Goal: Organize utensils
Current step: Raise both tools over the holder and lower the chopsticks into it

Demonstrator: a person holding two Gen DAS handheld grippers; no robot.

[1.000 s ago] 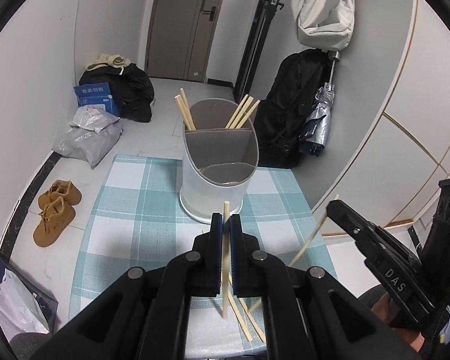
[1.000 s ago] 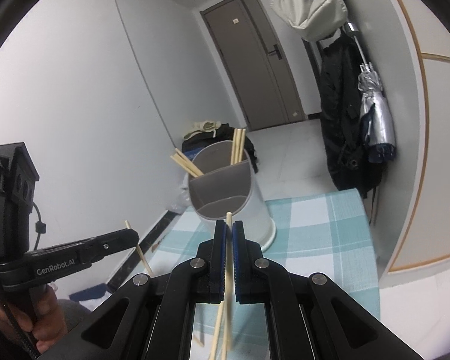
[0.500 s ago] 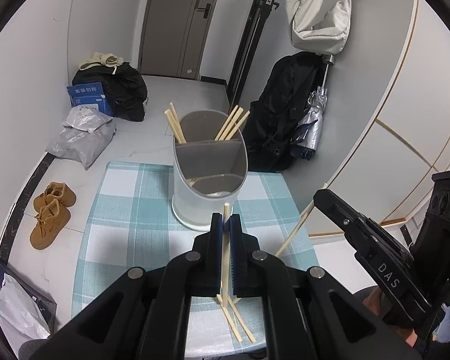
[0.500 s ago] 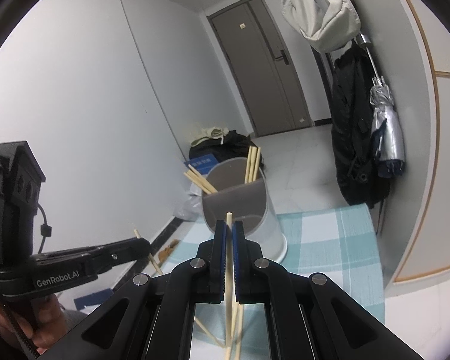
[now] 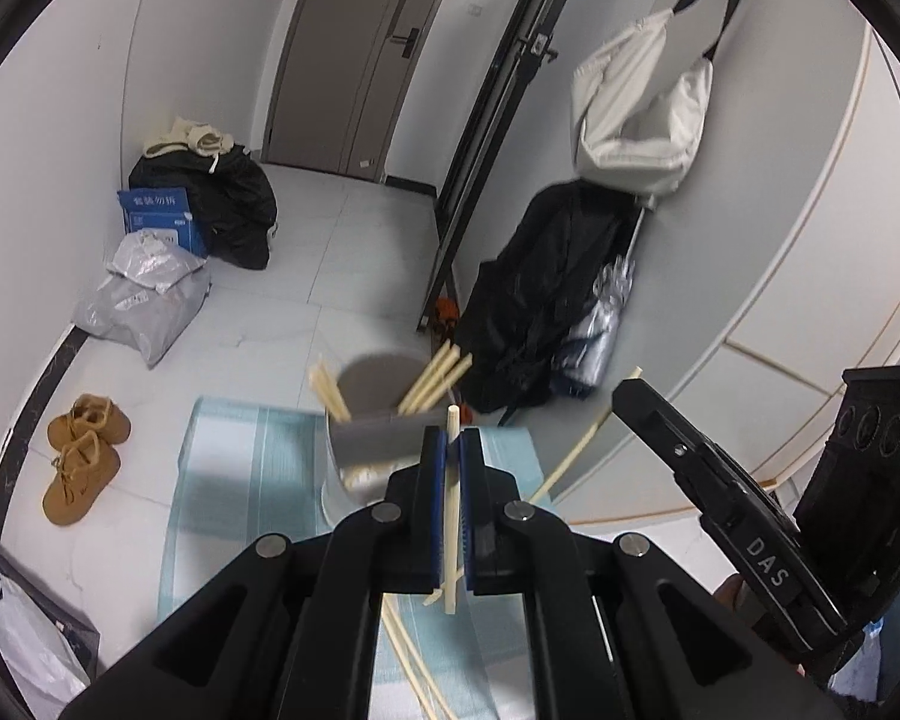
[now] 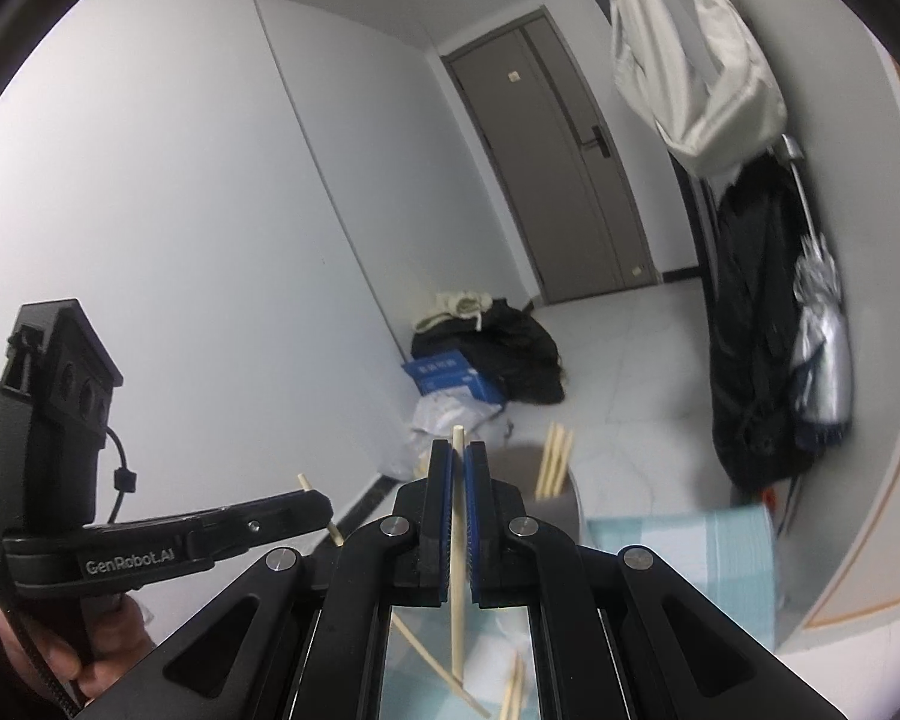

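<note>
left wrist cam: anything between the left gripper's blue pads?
Yes, in the left wrist view: one chopstick, upright, clamped in the shut left gripper.

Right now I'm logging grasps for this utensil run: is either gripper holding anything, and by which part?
Each holds one chopstick. The left gripper pinches its chopstick near the upper end; the right gripper pinches its chopstick likewise, with only a short tip above the pads.

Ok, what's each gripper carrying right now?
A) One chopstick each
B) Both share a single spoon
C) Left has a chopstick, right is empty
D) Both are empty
A: the left gripper is shut on a chopstick, and the right gripper on its own chopstick.
</note>
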